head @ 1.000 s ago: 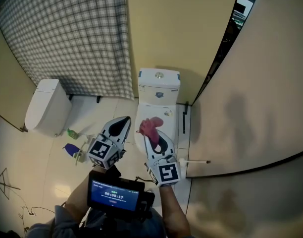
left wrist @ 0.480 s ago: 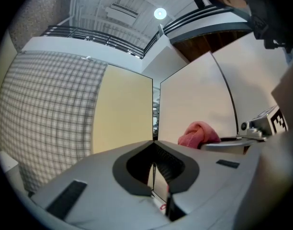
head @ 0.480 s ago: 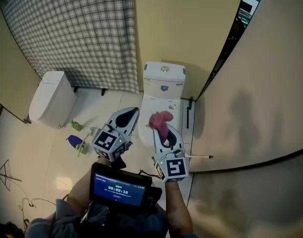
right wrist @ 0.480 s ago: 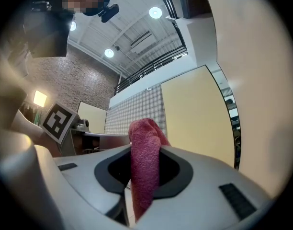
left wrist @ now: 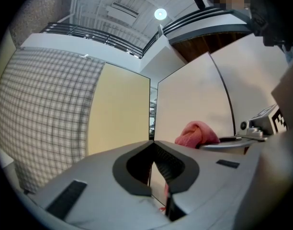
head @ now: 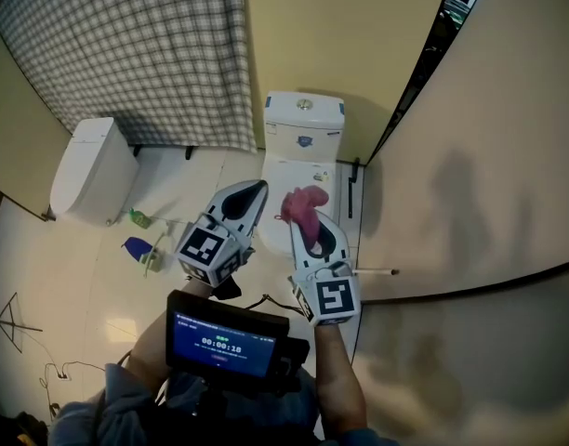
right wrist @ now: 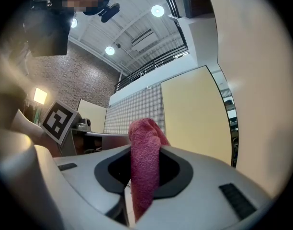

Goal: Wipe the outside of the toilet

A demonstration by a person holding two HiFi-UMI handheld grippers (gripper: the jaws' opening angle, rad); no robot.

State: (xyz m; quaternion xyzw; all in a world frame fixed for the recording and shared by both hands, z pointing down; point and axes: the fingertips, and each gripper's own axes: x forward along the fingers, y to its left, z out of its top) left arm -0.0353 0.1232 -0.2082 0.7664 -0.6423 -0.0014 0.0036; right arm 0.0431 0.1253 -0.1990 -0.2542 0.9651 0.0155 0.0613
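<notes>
A white toilet (head: 303,137) with a closed lid stands against the yellow wall, centre top of the head view. My right gripper (head: 308,219) is shut on a pink cloth (head: 303,204), held above the front of the toilet lid and tilted upward. The pink cloth (right wrist: 144,164) hangs out from between its jaws in the right gripper view. My left gripper (head: 252,191) is shut with nothing in it, just left of the toilet lid. In the left gripper view the pink cloth (left wrist: 197,134) shows to the right, beyond the closed jaws.
A white bin (head: 91,170) stands at the left under a checked curtain (head: 136,54). A green bottle (head: 138,218) and a blue object (head: 136,247) lie on the floor. A curved partition (head: 480,184) closes off the right. A handheld screen (head: 224,345) is below.
Both grippers have moved up and toward the toilet, the right one carrying the pink cloth further over the lid. The view shifted slightly.
</notes>
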